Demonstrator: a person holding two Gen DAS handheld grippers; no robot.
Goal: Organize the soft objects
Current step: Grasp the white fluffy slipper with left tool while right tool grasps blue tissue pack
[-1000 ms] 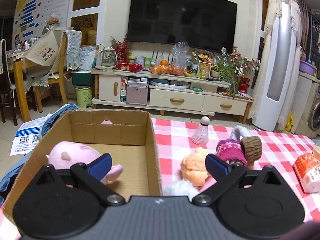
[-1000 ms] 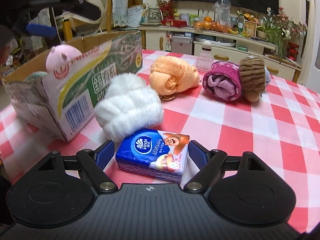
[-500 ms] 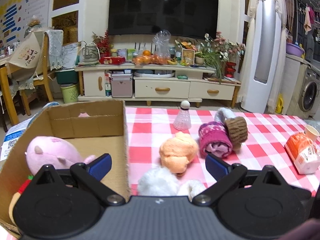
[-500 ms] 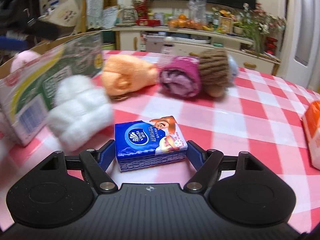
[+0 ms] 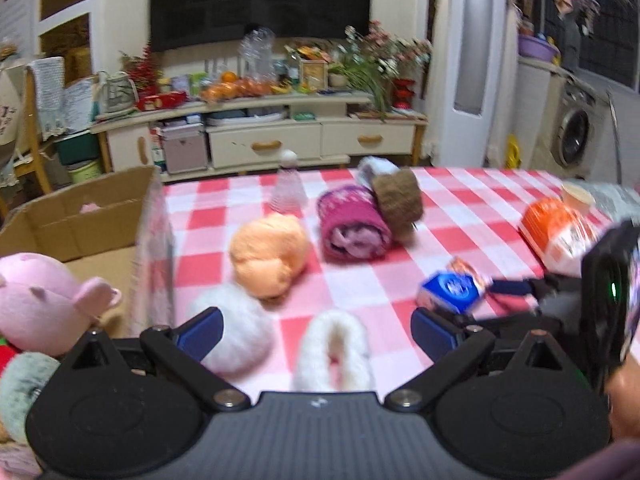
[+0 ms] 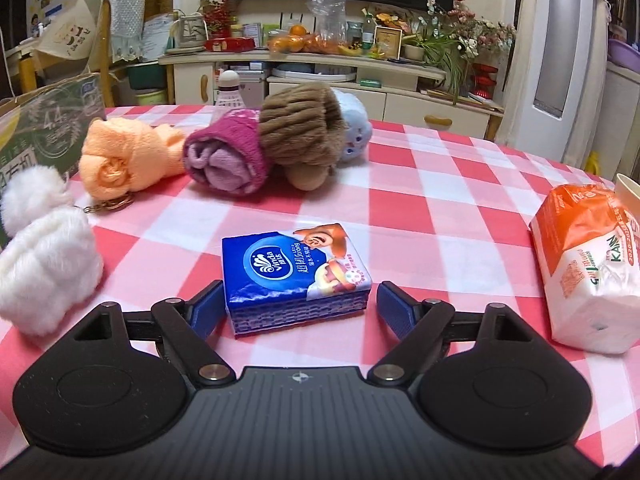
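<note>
Jaws on the right gripper stand wide, straddling the blue tissue pack; the left pad looks to be at or just beside the pack's edge, the right pad shows a clear gap, so nothing is clamped yet. Jaws on the left gripper are wide too and hold nothing, hovering above the white fluffy items.

From largest to smallest: the table, under a red-and-white checked cloth, carries everything. At its left end the cardboard box sits open-topped, probably the collection place, since a pink plush already lies inside it. The orange tissue bag lies at the right edge, well apart from the box. Mid-table, a magenta rolled cloth touches a brown knitted piece, with an orange cloth bundle just beside them. Nearer the box lie a white fluffy ball and a white fluffy slipper-like piece, directly below the left gripper, seemingly its next pick. A shuttlecock stands upright at the far side.

The blue pack lies flat, lengthwise between the pads, so closing would squeeze its short sides; being soft, it should give a little.
</note>
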